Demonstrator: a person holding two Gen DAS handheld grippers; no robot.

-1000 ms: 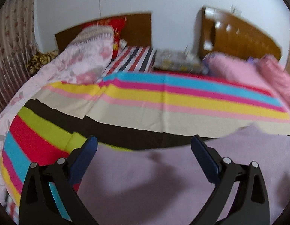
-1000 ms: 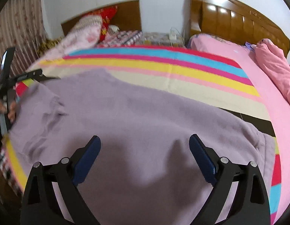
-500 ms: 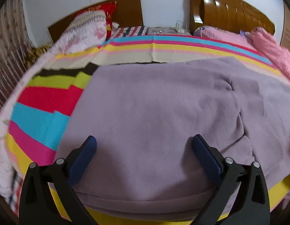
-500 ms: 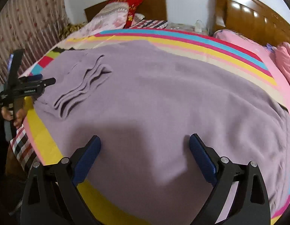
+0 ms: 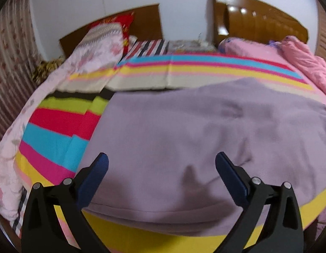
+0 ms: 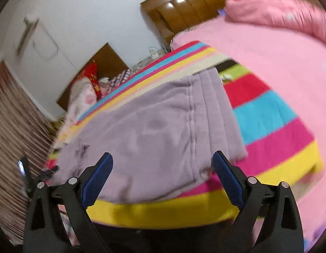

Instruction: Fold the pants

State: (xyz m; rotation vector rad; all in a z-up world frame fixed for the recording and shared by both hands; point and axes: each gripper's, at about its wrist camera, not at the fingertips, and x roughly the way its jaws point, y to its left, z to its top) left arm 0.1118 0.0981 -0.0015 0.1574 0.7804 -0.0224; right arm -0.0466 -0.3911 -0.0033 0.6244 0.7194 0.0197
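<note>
Both cameras have swung back. Left view: left gripper (image 5: 161, 165) hangs open and empty above the pants (image 5: 205, 130), soft lilac knit spread flat on the striped bed (image 5: 57, 126). Right view: right gripper (image 6: 162, 165), open too, faces the ribbed waistband (image 6: 217, 109). Folding not begun; next, pinch an edge.

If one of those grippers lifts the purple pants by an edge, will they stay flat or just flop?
Probably flop: the pants lie limp on the striped bedspread, creased and following its curve. The ribbed waistband looks thicker, so it may hold shape a little better. The cloth looks fleecy, so the right gripper, now open, should grip without much slipping.
</note>
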